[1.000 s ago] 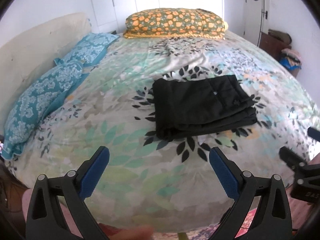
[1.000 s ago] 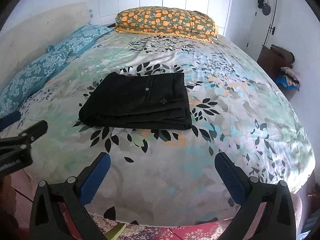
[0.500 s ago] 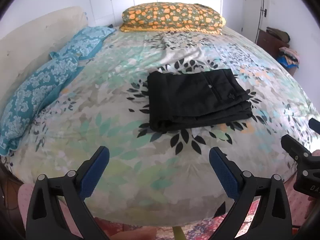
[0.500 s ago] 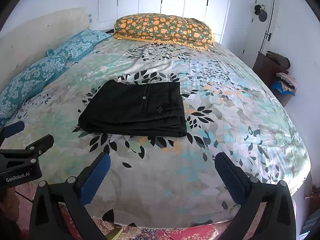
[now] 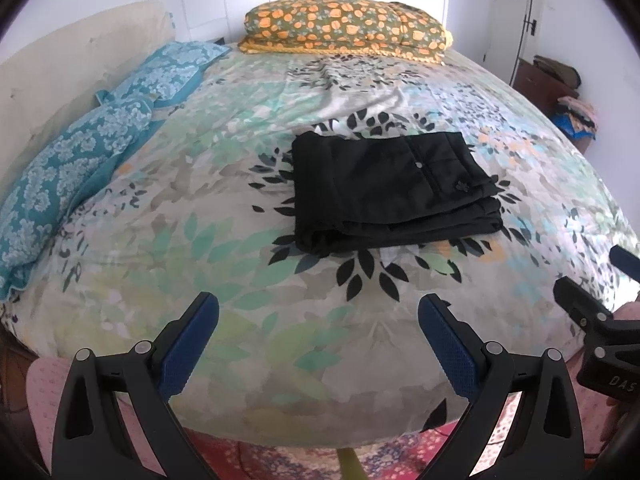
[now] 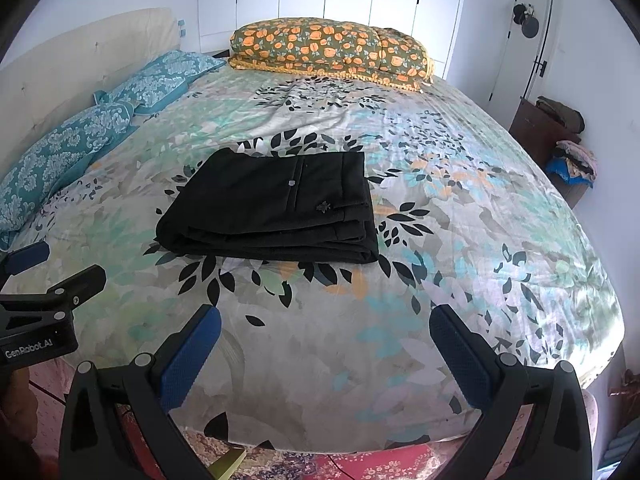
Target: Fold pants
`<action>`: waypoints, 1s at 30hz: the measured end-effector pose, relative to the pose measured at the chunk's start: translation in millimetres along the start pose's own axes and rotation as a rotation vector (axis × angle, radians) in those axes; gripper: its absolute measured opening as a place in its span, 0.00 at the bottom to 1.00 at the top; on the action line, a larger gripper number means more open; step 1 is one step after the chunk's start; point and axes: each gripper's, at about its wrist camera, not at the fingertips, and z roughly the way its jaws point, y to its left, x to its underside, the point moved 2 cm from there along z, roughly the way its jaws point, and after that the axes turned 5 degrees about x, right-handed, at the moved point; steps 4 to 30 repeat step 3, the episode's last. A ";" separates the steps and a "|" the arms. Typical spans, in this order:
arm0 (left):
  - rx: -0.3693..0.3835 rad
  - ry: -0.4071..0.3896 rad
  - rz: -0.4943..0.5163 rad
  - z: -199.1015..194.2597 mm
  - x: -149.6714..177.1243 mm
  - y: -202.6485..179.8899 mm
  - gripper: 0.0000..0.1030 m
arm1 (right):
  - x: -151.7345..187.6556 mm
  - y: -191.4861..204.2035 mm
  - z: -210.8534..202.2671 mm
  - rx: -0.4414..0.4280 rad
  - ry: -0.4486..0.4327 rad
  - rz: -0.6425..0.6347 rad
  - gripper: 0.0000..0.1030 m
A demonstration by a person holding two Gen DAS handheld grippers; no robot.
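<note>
Looking down both wrist views, you find the black pants already lying as a compact, layered rectangle on the leaf-print bedspread, roughly in the middle of the bed and well short of the orange-flowered pillow at the far end. Stacked edges show along the side of the pants nearest you, several layers deep, and a small button sits on the top panel, so the folding itself looks finished. The bundle's corners line up fairly squarely, though the near left corner bulges a little in the right wrist view. Your left gripper hangs off the near edge of the bed, well apart from the pants, its blue-padded jaws spread wide with nothing between them. Your right gripper sits the same way, jaws wide apart and empty, also on your side of the pants and not touching them. Each gripper shows at the edge of the other's view, so the two are side by side. The blue patterned pillows lie far to the left of the pants and play no part. Judging from this, little or nothing is left: at most you could press that soft corner flat.
</note>
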 end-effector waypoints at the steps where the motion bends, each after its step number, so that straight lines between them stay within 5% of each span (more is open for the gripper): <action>1: 0.005 0.003 -0.005 0.3 0.3 -0.2 0.97 | 0.1 -0.3 0.3 0.000 0.001 0.000 1.00; 30: 0.003 0.006 -0.002 1.2 1.6 -1.4 0.97 | 0.1 -0.4 0.4 0.000 -0.002 -0.001 1.00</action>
